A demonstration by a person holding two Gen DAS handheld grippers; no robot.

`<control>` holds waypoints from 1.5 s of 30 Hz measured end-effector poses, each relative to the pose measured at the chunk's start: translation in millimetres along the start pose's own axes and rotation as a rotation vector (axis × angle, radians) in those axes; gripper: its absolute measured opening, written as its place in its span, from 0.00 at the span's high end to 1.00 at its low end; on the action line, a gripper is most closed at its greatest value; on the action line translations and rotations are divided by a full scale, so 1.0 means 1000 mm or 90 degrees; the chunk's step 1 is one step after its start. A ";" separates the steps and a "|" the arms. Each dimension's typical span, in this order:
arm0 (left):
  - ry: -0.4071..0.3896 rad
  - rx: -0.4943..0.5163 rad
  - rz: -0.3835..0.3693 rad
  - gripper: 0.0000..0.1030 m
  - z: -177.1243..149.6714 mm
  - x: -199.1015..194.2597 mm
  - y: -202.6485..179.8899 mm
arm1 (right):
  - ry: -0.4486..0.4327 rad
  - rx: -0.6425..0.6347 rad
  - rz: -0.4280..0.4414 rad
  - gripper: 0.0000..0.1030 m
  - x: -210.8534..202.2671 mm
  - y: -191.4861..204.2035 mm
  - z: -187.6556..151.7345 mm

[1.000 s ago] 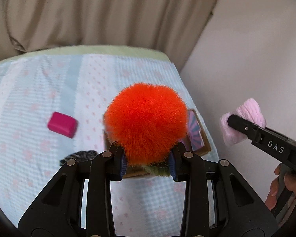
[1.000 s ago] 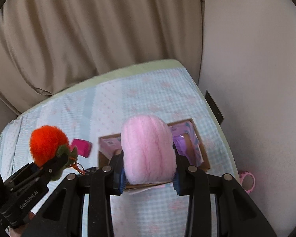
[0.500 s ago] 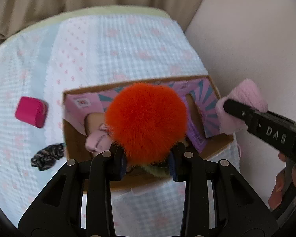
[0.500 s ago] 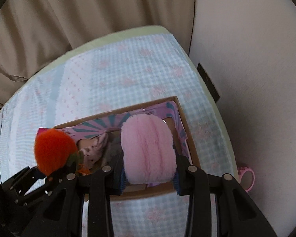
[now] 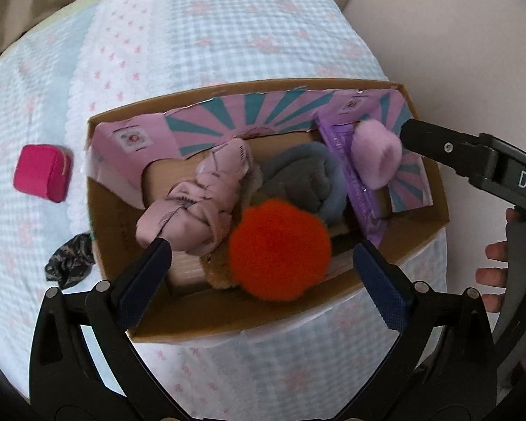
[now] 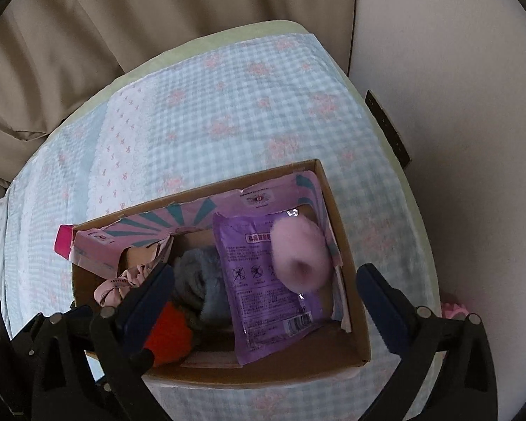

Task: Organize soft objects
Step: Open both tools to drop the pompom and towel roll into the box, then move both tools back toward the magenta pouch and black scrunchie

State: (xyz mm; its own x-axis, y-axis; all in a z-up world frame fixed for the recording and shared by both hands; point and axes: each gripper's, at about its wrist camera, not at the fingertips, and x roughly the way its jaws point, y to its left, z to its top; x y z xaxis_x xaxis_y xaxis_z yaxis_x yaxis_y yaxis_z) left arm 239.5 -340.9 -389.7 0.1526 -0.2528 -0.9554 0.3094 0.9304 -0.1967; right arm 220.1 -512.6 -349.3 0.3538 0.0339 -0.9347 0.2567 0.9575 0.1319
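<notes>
A cardboard box (image 5: 228,319) stands on the checked cloth; it also shows in the right wrist view (image 6: 354,319). My left gripper (image 5: 261,273) is open above its near side, and the orange pompom (image 5: 280,249) is loose between the fingers, in the box. My right gripper (image 6: 263,298) is open, and the pink fluffy piece (image 6: 299,259) is loose above a purple packet (image 6: 263,301). The pink piece (image 5: 377,154) also shows in the left wrist view. A pink twisted cloth (image 5: 196,210) and a grey-blue fleece (image 5: 305,179) lie in the box.
A magenta pouch (image 5: 42,172) and a dark patterned scrunchie (image 5: 70,259) lie on the cloth left of the box. A white wall (image 6: 456,105) runs on the right, with beige curtains (image 6: 87,35) behind. A pink item (image 6: 454,310) lies by the cloth's right edge.
Both grippers moved down over the box and opened. The orange pompom and the pink fluffy piece left the fingers and now sit in the box.
</notes>
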 end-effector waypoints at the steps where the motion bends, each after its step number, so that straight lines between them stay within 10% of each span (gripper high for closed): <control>1: 0.001 -0.001 0.001 0.00 0.000 -0.002 0.001 | 0.000 0.002 0.003 0.00 0.000 0.000 -0.001; 22: -0.117 -0.042 -0.003 0.00 -0.028 -0.129 0.016 | -0.072 -0.039 0.013 0.00 -0.115 0.042 -0.026; 45: -0.292 -0.075 0.057 0.00 -0.144 -0.323 0.122 | -0.191 -0.131 0.033 0.00 -0.241 0.176 -0.126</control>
State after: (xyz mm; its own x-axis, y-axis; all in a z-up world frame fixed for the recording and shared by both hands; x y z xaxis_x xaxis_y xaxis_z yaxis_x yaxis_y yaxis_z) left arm 92.6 -107.2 -137.2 0.5799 -0.2359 -0.7798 0.1711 0.9711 -0.1665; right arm 66.4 -315.7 -142.3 0.6173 0.0283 -0.7862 0.0551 0.9953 0.0790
